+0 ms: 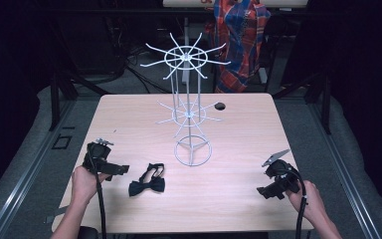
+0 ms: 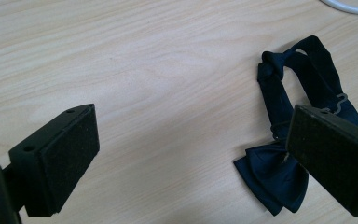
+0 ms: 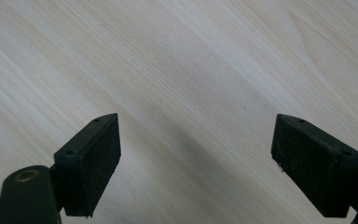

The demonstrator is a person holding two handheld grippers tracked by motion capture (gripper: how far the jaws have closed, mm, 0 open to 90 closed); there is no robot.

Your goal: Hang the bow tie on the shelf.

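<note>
A dark bow tie [image 1: 147,181] with its strap looped behind it is lying flat on the worktop [image 1: 238,134], toward the near left part, in front of and to the left of the ring base of a white wire stand [image 1: 191,114] that is rising from the middle of the worktop. The left hand-held gripper [image 1: 121,170] is sitting near the left edge, held in the person's left hand [image 1: 84,183], with its jaws spread wide and pointing toward the bow tie; nothing is lying between them. In the left gripper view the bow tie [image 2: 284,135] is lying just beyond one jaw, partly hidden by it. The right hand-held gripper [image 1: 264,191] is hovering near the near right corner in the right hand [image 1: 308,199], its jaws also spread apart over bare wood. A plaid cloth [image 1: 239,40] is hanging beyond the far edge.
</note>
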